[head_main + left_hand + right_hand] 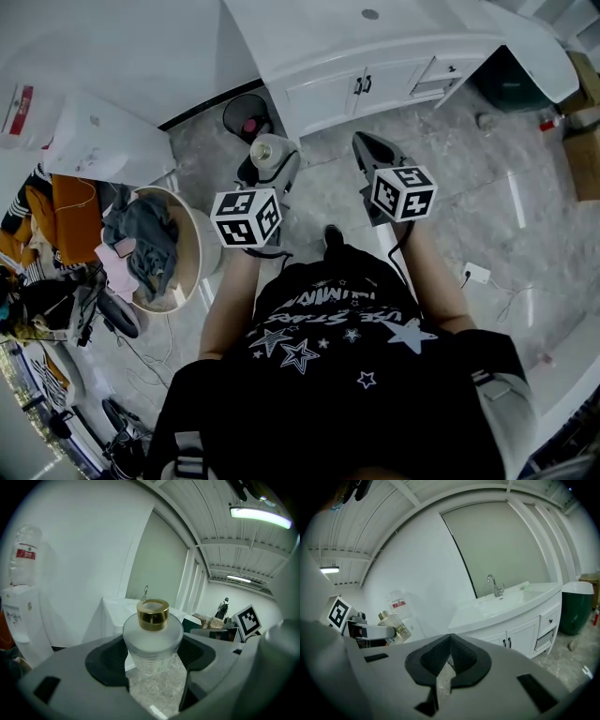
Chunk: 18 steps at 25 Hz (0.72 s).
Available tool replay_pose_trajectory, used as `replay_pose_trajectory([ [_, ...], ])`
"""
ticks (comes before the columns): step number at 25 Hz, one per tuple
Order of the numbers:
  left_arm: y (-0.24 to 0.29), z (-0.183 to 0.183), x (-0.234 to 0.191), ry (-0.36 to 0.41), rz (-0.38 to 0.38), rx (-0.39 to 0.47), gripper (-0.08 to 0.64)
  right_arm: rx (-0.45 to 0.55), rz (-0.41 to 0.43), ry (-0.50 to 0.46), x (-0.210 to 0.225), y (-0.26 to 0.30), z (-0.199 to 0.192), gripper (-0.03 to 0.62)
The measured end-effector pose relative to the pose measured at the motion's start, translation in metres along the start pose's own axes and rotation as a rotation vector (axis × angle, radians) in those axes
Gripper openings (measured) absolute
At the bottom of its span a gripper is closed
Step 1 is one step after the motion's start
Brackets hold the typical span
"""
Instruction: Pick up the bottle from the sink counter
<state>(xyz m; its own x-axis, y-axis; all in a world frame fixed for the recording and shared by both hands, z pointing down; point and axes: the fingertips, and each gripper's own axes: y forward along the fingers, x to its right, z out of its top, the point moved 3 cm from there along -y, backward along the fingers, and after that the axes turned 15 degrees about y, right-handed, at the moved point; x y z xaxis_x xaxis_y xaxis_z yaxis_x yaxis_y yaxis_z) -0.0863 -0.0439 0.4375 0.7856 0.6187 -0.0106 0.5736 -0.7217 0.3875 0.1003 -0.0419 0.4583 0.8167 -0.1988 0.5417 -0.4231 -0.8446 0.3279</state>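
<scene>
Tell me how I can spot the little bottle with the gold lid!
Find the white sink cabinet, then look just in front of the person. The left gripper grips the bottle between its jaws. It is frosted glass with a shiny gold cap; the right gripper beside it holds nothing.

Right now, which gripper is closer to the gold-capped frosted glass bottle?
Left. The left gripper holds the frosted glass bottle between its jaws; the right gripper hangs apart, empty.

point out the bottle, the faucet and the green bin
bottle [152, 639]: left gripper view, on its frosted shoulder
faucet [494, 587]: right gripper view, on its upright stem
green bin [575, 613]: right gripper view, on its front wall
</scene>
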Motion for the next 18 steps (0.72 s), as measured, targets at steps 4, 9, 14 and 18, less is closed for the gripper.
replay_pose_trajectory([
  [4,-0.025,-0.009,-0.003,-0.004,-0.03,0.018,0.336,0.011,-0.023,-0.018,-0.023,-0.017,-0.015,0.006],
  [9,-0.051,-0.018,0.0,0.008,-0.064,0.031,0.336,0.03,-0.065,-0.016,-0.038,-0.042,-0.035,0.006],
  [14,-0.075,-0.027,0.003,0.016,-0.086,0.03,0.336,0.065,-0.125,-0.011,-0.049,-0.066,-0.053,0.006],
  [18,-0.093,-0.036,0.006,0.014,-0.107,0.031,0.336,0.072,-0.142,-0.011,-0.061,-0.081,-0.066,0.006],
])
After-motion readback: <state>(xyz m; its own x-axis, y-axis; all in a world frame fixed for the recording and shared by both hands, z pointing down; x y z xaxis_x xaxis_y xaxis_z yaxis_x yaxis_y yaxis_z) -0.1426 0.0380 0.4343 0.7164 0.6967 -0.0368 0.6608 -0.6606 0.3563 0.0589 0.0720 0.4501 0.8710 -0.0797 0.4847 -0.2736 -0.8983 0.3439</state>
